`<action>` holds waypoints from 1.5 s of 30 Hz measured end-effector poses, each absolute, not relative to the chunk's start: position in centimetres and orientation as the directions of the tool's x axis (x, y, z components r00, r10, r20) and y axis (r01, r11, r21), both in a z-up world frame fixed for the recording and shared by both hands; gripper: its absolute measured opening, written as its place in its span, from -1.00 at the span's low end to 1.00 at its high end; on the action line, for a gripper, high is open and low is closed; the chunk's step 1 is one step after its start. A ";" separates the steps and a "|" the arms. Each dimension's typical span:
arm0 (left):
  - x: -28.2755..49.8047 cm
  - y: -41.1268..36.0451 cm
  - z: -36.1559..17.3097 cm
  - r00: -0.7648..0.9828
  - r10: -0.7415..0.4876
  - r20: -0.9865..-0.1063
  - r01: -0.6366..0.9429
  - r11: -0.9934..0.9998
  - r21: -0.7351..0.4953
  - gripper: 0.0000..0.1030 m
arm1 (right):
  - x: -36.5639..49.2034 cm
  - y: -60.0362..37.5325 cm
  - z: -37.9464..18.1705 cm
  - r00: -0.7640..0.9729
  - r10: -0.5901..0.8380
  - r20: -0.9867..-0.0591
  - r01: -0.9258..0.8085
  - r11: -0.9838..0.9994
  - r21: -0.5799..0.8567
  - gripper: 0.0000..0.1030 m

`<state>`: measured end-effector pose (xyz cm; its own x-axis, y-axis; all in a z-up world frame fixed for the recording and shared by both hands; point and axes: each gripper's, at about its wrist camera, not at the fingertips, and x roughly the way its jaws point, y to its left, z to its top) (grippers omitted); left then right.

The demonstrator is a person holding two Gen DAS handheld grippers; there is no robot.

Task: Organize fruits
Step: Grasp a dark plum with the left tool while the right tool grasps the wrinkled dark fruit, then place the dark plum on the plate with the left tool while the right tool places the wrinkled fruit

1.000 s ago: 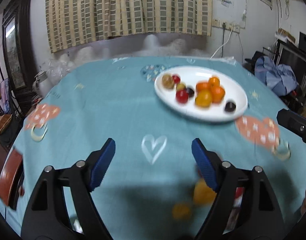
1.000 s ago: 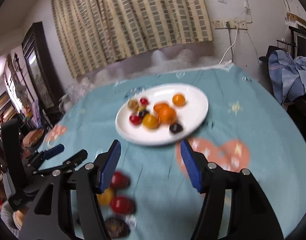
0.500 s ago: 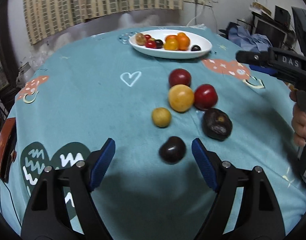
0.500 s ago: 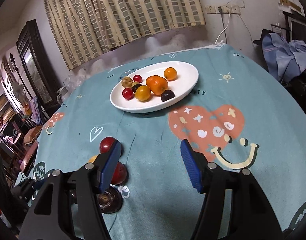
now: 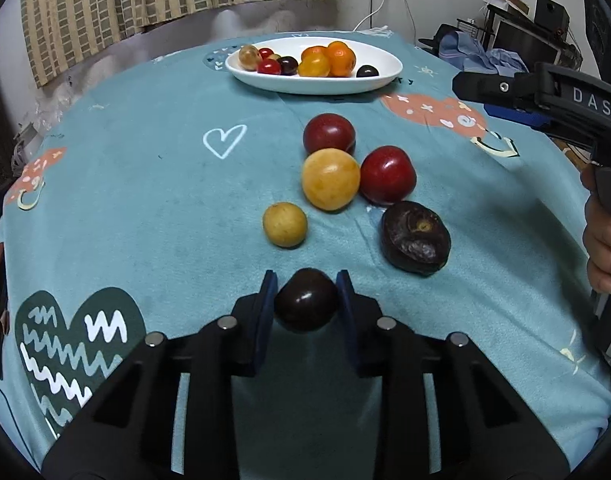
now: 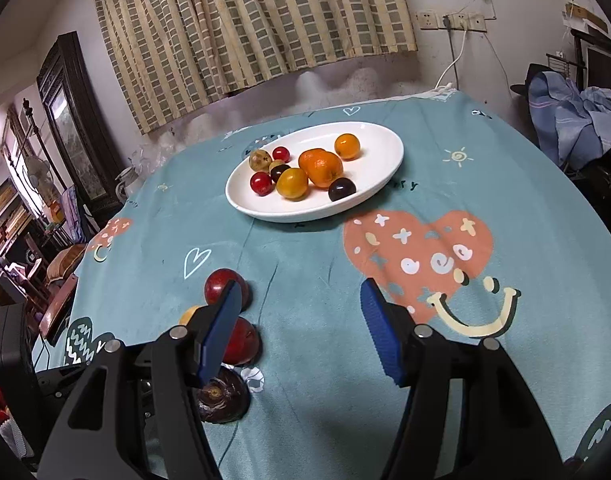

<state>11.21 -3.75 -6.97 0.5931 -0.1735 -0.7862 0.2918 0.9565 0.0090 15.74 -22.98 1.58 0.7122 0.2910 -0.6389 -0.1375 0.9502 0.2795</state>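
Note:
My left gripper point(image 5: 306, 280) is shut on a dark purple plum point(image 5: 306, 305) low over the teal tablecloth. Ahead of it lie a small yellow fruit point(image 5: 284, 224), a large yellow plum point(image 5: 330, 179), two red plums point(image 5: 328, 134) point(image 5: 388, 175) and a wrinkled dark passion fruit point(image 5: 415, 237). A white oval plate point(image 5: 379, 77) at the far side holds several small fruits. My right gripper point(image 6: 301, 320) is open and empty above the cloth, with the loose red plums point(image 6: 219, 282) and the passion fruit point(image 6: 221, 398) at its left finger. The plate point(image 6: 381, 148) lies ahead of it.
The right gripper's body point(image 5: 553, 100) and the hand holding it point(image 5: 603, 236) stand at the right edge of the left wrist view. The round table point(image 6: 525, 184) drops off on all sides; furniture and clothes crowd the room beyond.
My left gripper moved forward and shut on the dark plum, which lay free between its open jaws half a second ago. The right gripper shifted slightly and stayed open.

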 end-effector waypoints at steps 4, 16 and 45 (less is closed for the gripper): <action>10.7 -2.4 -5.4 0.682 -0.115 -0.722 0.207 0.978 0.039 -0.40 | 15.6 -22.4 1.3 0.697 0.295 -0.653 -0.150 0.951 0.270 0.21; 11.8 0.1 -5.2 0.692 -0.053 -0.720 0.092 0.996 0.015 -0.41 | 12.5 -15.3 -1.5 0.561 0.318 -0.764 -0.382 0.919 0.101 0.21; 11.5 -0.5 -3.8 0.731 -0.052 -0.680 0.107 0.994 0.038 -0.41 | 12.5 -16.6 0.7 0.618 0.341 -0.708 -0.368 0.922 0.123 -0.14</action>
